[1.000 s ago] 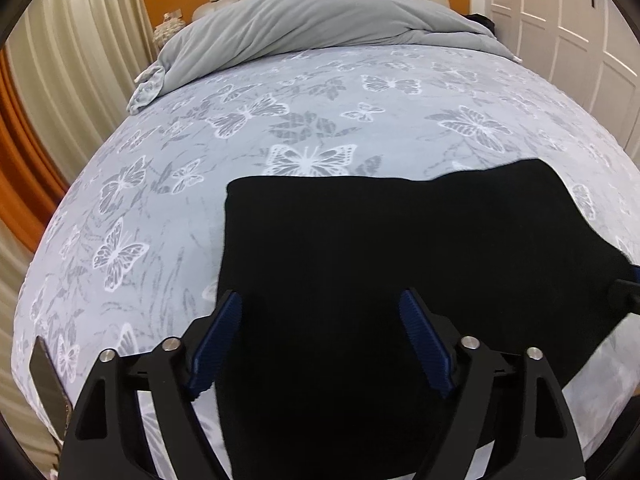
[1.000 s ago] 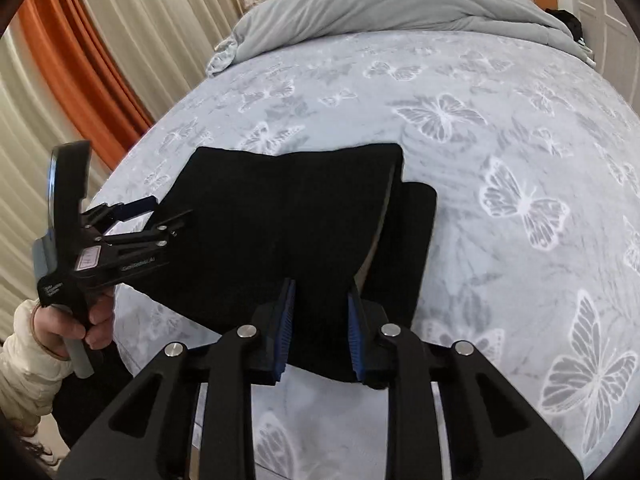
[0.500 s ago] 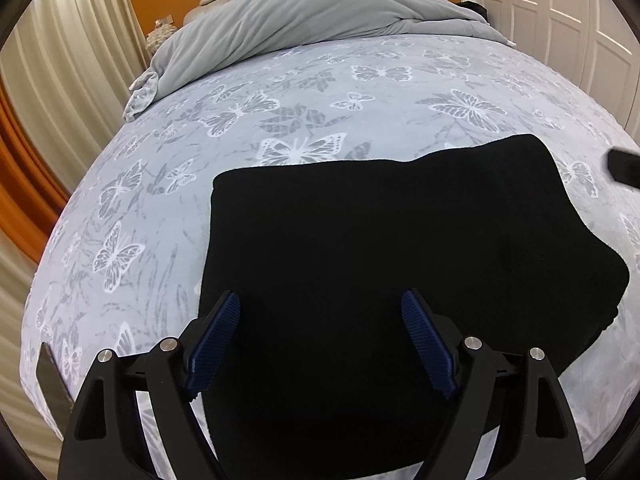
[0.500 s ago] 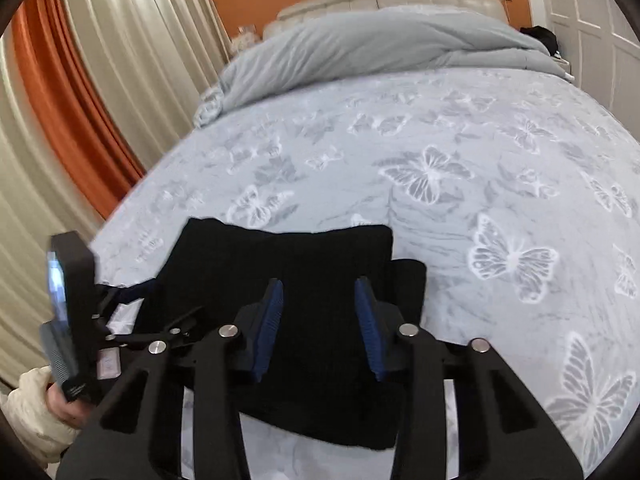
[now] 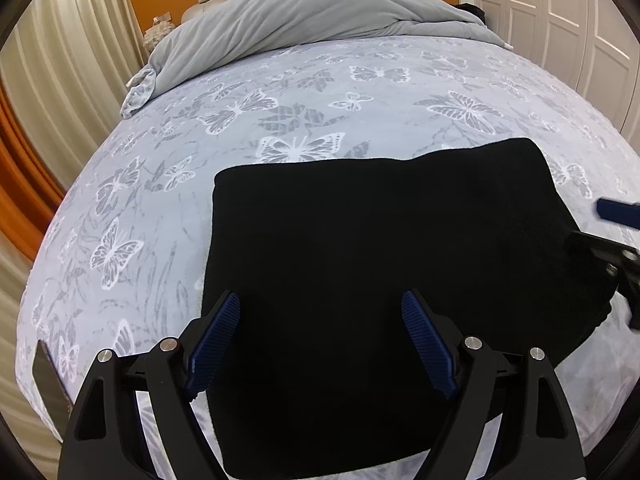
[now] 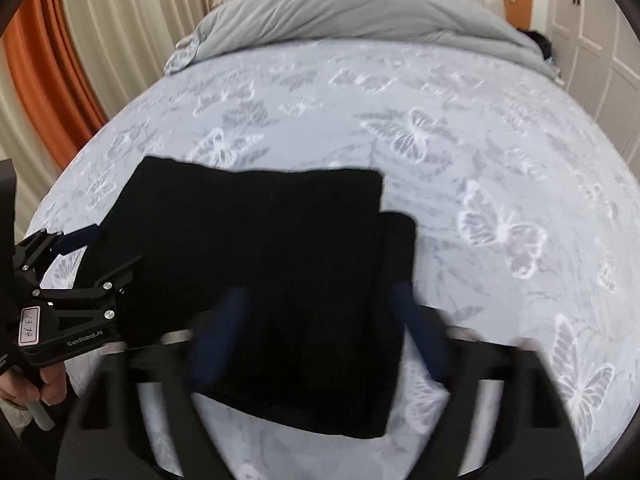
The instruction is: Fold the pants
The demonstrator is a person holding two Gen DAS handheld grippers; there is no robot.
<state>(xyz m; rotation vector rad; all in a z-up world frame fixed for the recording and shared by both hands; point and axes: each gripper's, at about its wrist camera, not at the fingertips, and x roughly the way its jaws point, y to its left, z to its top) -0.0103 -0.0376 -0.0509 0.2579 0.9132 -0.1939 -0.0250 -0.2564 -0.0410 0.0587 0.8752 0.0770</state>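
The black pants (image 5: 380, 248) lie folded into a flat rectangle on the butterfly-print bed sheet (image 5: 160, 200). My left gripper (image 5: 320, 300) hovers over their near part, open, with nothing between its blue pads. In the right wrist view the pants (image 6: 260, 240) show a lower layer sticking out along the right side. My right gripper (image 6: 318, 292) is blurred above their near right part; its jaws are opening and press on nothing. The left gripper (image 6: 108, 250) shows at the pants' left edge and the right gripper (image 5: 592, 228) at their right edge.
A grey duvet (image 5: 320, 20) is bunched at the bed's head. Curtains (image 5: 60, 80) hang on the left and white wardrobe doors (image 5: 580, 20) stand on the right. A dark flat object (image 5: 48, 380) lies at the bed's left edge. A hand (image 6: 24, 384) holds the left gripper's handle.
The right gripper's jaws went from narrow to wide over the pants' near edge, and its view tipped up and back down. The left gripper stayed where it was, still open.
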